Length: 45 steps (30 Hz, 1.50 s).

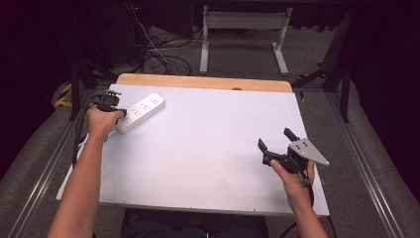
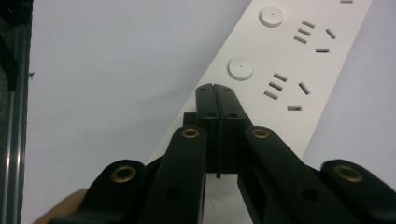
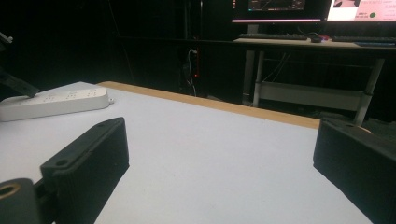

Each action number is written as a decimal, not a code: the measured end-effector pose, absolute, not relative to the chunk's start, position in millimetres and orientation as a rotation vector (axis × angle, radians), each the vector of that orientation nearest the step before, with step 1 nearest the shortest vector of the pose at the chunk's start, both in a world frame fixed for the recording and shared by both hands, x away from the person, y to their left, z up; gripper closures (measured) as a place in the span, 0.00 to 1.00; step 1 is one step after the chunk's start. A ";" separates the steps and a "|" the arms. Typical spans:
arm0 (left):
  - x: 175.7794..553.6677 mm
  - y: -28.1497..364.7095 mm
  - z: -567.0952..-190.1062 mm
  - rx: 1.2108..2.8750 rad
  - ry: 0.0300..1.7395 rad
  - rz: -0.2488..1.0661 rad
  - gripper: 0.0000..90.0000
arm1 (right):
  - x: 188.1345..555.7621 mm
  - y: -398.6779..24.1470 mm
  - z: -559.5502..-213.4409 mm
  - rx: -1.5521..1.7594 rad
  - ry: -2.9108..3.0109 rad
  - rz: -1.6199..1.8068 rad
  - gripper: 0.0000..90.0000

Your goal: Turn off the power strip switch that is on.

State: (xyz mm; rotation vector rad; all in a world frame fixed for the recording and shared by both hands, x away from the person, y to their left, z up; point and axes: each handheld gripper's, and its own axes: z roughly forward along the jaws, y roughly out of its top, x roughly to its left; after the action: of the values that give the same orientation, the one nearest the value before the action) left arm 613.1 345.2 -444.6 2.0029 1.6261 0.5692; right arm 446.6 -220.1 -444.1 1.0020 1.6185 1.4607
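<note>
Bright white table [image 1: 208, 148], dark surroundings.
Overhead light is even on the tabletop; room beyond falls to near black. Soft shadows under the black jaws in the right gripper view; monitors [image 3: 317, 5] glare. All frames slightly soft.

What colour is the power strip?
The power strip is white, seen best in the left gripper view.

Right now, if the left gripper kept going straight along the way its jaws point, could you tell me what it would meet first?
Most likely the white power strip: the left gripper, jaws shut together, points down at its top face, by a round button. Whether the tips already touch it is unclear.
</note>
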 end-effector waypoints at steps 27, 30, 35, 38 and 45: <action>608.5 340.3 -449.7 1.980 1.614 0.658 1.00 | 443.0 -227.3 -442.7 1.022 1.595 1.471 0.04; 607.9 338.6 -448.8 1.983 1.625 0.657 1.00 | 440.9 -230.1 -441.9 1.029 1.582 1.473 0.04; 606.3 340.0 -451.7 1.957 1.626 0.687 1.00 | 439.5 -230.3 -441.7 1.029 1.580 1.472 0.04; 606.0 341.2 -453.3 1.934 1.634 0.678 1.00 | 439.5 -229.7 -442.0 1.028 1.584 1.471 0.04; 603.5 340.8 -455.5 1.907 1.635 0.689 1.00 | 439.3 -229.4 -440.4 1.021 1.578 1.473 0.04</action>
State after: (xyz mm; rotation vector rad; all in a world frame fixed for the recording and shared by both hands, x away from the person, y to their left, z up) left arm 603.5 340.8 -455.5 1.9069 1.6347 0.6886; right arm 439.3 -229.4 -440.4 1.0214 1.5784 1.4729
